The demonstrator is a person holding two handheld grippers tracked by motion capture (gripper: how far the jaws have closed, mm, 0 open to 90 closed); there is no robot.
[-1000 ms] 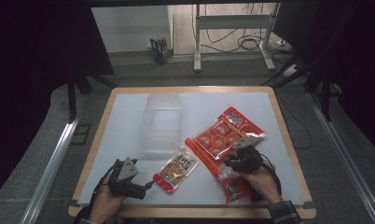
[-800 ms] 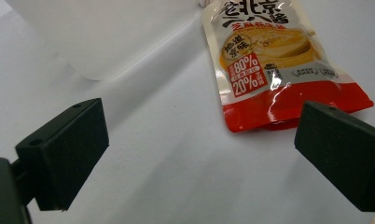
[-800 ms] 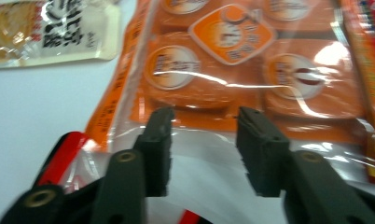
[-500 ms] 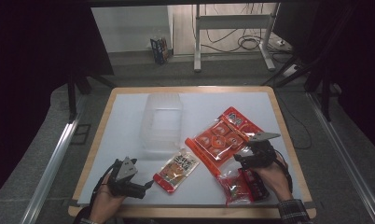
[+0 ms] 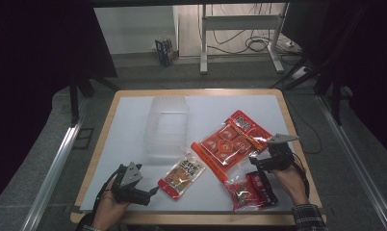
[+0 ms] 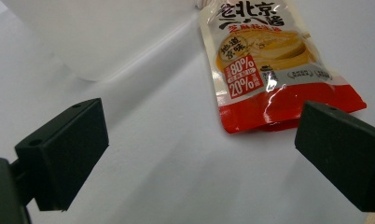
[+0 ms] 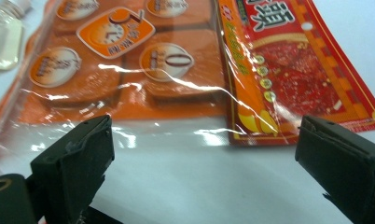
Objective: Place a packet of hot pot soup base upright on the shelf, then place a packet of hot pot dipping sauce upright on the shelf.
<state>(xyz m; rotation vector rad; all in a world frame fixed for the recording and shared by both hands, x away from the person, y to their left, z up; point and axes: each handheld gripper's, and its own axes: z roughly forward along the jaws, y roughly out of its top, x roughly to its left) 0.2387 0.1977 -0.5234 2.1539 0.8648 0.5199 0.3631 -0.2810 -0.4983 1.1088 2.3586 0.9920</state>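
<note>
Your right gripper (image 5: 259,162) sits at the near right of the desk (image 5: 134,125), its jaws having just been opening and now standing wide with nothing between them, at the near edge of the clear bag of orange snack packs (image 5: 225,144). That bag is a flat, glossy film sleeve, wrinkled and catching the light, with rounded orange labels on the packs inside; it lies on the right half of the desk, slanting away from you. Tucked against its far right side is the red sachet (image 5: 247,126), flat and rectangular with a checked border and a speckled red picture, seen close in the right gripper view (image 7: 311,70) just beyond the open jaws. Just beside your right hand, nearer you, lies a small dark red packet (image 5: 251,190), crinkled and shiny. To the left, near the middle, the orange and cream sauce pouch (image 5: 182,174) lies flat, its red bottom seam just ahead of your left gripper (image 5: 150,191), whose jaws also stand wide and empty. Beyond the pouch a translucent plastic tub (image 5: 166,126), ribbed and rectangular, stands on the white desk surface, framed by a pale wooden rim.
</note>
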